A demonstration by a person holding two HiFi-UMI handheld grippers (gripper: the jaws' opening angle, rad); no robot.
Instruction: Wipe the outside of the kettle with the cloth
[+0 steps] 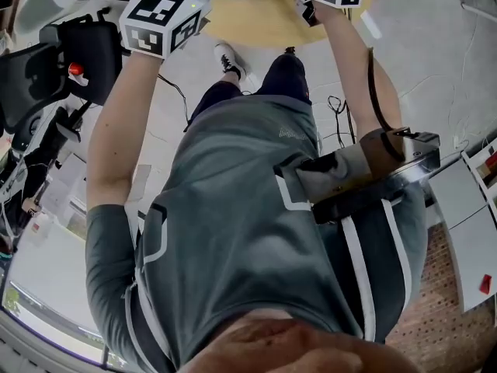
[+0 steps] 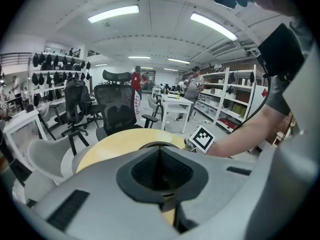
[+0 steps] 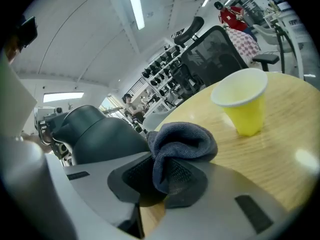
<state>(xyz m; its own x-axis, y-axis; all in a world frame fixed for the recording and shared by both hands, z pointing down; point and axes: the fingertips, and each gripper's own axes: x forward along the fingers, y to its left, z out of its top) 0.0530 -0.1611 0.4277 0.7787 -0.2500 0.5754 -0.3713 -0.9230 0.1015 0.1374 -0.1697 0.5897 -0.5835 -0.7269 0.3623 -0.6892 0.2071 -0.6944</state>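
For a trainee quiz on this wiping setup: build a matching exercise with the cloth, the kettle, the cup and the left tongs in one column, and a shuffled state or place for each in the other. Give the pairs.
1. cloth
2. kettle
3. cup
4. left tongs

A. shut, nothing between them
B. yellow, upright on the table
C. pinched in the right tongs
D. dark, left of the cloth in the right gripper view

Pairs: 1-C, 2-D, 3-B, 4-A.
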